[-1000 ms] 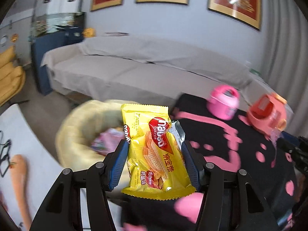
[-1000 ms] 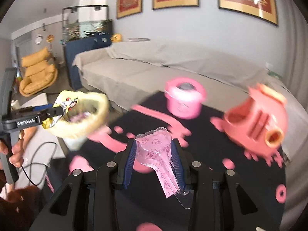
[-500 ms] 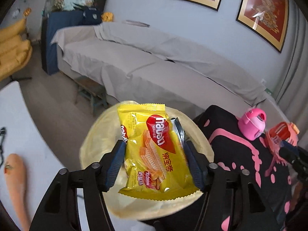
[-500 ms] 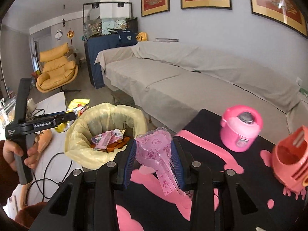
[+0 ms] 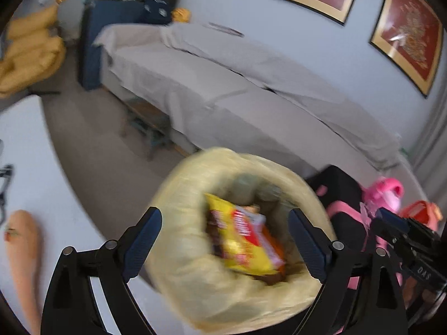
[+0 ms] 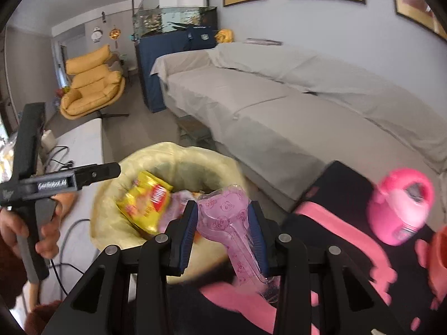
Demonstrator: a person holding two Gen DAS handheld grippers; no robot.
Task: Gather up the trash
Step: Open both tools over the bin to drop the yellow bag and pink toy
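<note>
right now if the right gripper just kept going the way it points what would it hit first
Probably the bin with its yellow liner: the right gripper, shut on a clear pink wrapper, points at its near rim, though depth is hard to judge.

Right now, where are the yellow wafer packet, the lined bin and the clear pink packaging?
yellow wafer packet (image 5: 243,247), left wrist view, its printed front.
lined bin (image 6: 111,223), right wrist view, near rim of its yellow liner.
clear pink packaging (image 6: 223,209), right wrist view, its wide upper part.

Soft, even daylight fills both views, with glare on the framed picture (image 5: 408,30) glass. Fisheye bending curves the sofa (image 6: 293,103) and darkens the corners. Motion blur smears the yellow-lined bin (image 5: 195,251) and the wrapper (image 5: 245,243) inside it; the sofa behind stays sharper.
</note>
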